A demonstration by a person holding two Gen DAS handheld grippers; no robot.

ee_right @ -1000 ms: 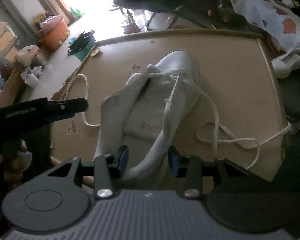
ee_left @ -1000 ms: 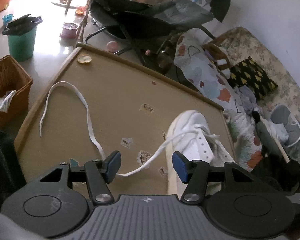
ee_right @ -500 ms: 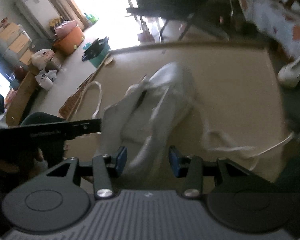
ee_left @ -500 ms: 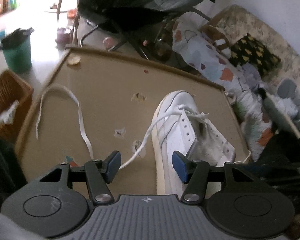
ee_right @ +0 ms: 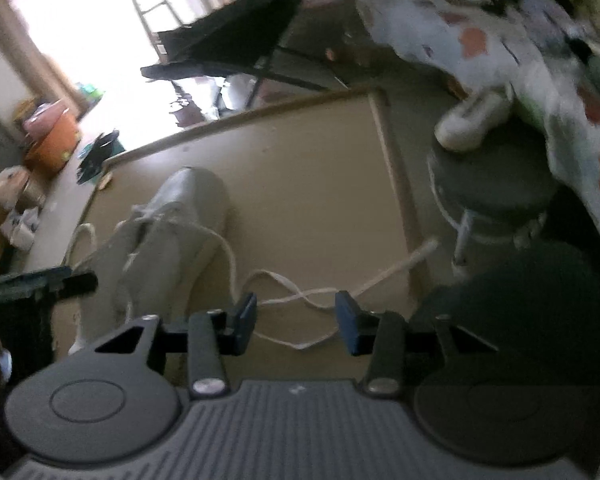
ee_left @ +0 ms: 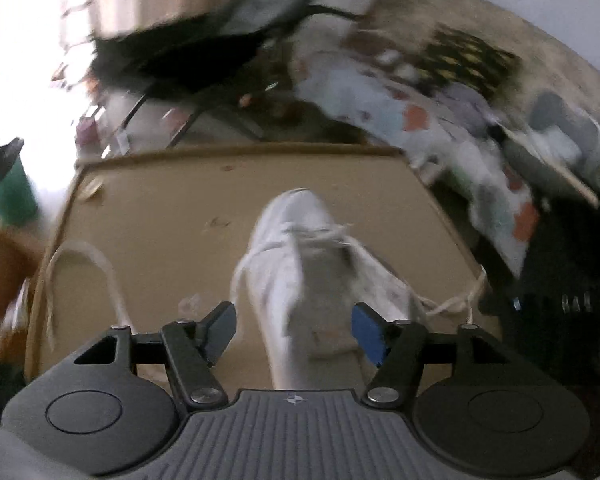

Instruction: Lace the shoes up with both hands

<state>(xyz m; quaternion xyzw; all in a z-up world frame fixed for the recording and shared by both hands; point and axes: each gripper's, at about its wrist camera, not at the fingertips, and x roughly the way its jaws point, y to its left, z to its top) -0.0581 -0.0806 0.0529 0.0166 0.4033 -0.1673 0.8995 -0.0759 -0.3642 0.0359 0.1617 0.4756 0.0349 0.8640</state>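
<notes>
Blue-padded jaws of the right gripper [ee_right: 296, 322] are closing over a loop of the white lace [ee_right: 300, 300] on the counter [ee_right: 312, 184], not yet pinching it. Beside it, the left gripper [ee_left: 294, 334] hovers with jaws wide, empty, straddling the heel of the white shoe [ee_left: 300, 264]. Farther out, the other lace end [ee_left: 96, 264] lies slack. Judging by this, lacing has barely begun; next, the right must pinch its lace and thread an eyelet.

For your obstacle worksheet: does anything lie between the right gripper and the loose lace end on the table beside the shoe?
Nothing visible does. The right gripper, closing with nothing pinched, hangs over the lace; only bare table lies around it.
</notes>
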